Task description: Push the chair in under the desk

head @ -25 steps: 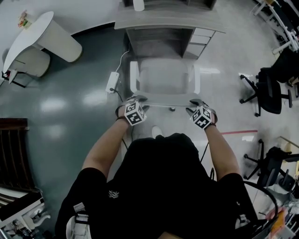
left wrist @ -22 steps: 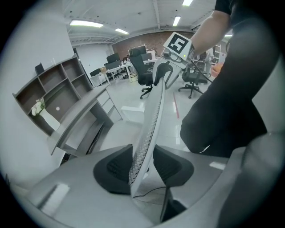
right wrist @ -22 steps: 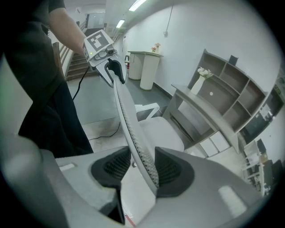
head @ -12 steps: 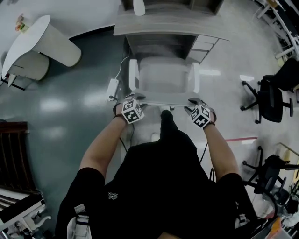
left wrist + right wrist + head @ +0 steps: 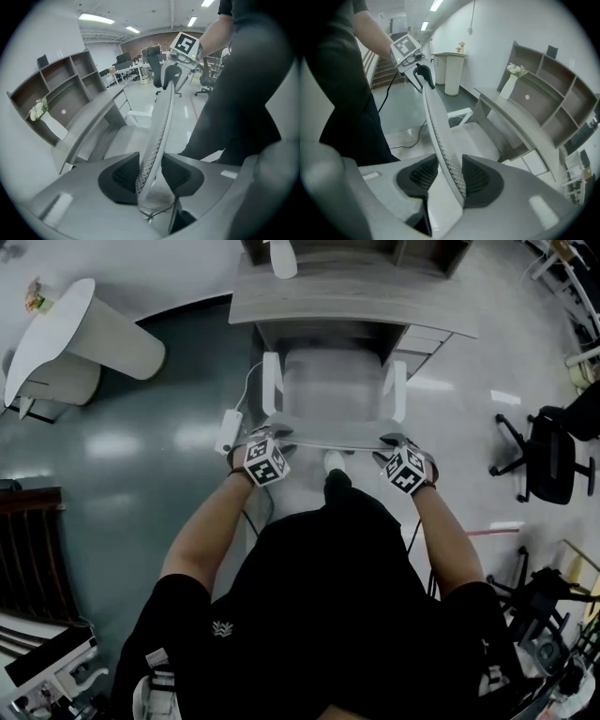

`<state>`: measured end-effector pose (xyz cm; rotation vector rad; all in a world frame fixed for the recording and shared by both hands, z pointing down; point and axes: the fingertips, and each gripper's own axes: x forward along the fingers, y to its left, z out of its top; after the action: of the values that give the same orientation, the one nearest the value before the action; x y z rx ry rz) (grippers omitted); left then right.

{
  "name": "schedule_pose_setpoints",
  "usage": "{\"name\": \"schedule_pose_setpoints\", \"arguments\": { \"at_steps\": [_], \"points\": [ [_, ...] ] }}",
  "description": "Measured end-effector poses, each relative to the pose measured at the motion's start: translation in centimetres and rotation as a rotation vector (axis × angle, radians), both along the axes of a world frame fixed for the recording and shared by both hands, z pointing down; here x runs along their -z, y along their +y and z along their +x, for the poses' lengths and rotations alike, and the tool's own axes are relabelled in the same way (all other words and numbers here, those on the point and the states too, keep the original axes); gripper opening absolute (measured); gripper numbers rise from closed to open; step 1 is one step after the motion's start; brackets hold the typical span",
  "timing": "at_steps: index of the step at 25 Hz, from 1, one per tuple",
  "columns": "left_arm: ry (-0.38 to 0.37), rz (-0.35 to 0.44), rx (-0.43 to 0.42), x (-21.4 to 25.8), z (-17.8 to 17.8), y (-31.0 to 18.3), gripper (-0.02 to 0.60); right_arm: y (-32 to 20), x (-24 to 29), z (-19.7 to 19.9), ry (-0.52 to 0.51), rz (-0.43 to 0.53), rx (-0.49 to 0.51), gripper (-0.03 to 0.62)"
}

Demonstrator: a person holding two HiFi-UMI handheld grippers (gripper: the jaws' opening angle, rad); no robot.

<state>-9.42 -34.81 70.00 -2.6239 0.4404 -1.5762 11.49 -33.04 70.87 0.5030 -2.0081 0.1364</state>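
Two claws were clamped on the top edge of a white chair, one at each corner of its mesh backrest. From the head view, the left claw was held at the backrest's left corner and the right claw at its right corner, each carried on an outstretched bare forearm.

In the left gripper view, the left claw was seen with the thin mesh edge of the backrest pinched between its dark pads; the right claw was visible at the far end of the same edge. In the right gripper view, the right claw was likewise closed on the backrest, its jaws having just been drawn in a little tighter, and the left claw was seen at the far end.

The chair was faced toward a grey bench. The front of its seat was tucked beneath the bench's front edge, beside a drawer unit, while the two white armrests and the backrest were left out on the person's side. A white vase was stood on the bench. A white power strip was laid on the glossy floor just left of the chair, and a black office chair was parked well apart at the right.
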Motion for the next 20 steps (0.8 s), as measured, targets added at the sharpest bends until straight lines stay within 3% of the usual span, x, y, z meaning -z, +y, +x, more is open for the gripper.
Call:
{"name": "schedule_pose_setpoints", "arguments": {
  "at_steps": [20],
  "points": [
    [-0.008,0.002,0.024,-0.1,0.3,-8.7,0.155,-9.0,0.1,0.3,-0.025,-0.035,0.036,0.161]
  ]
}}
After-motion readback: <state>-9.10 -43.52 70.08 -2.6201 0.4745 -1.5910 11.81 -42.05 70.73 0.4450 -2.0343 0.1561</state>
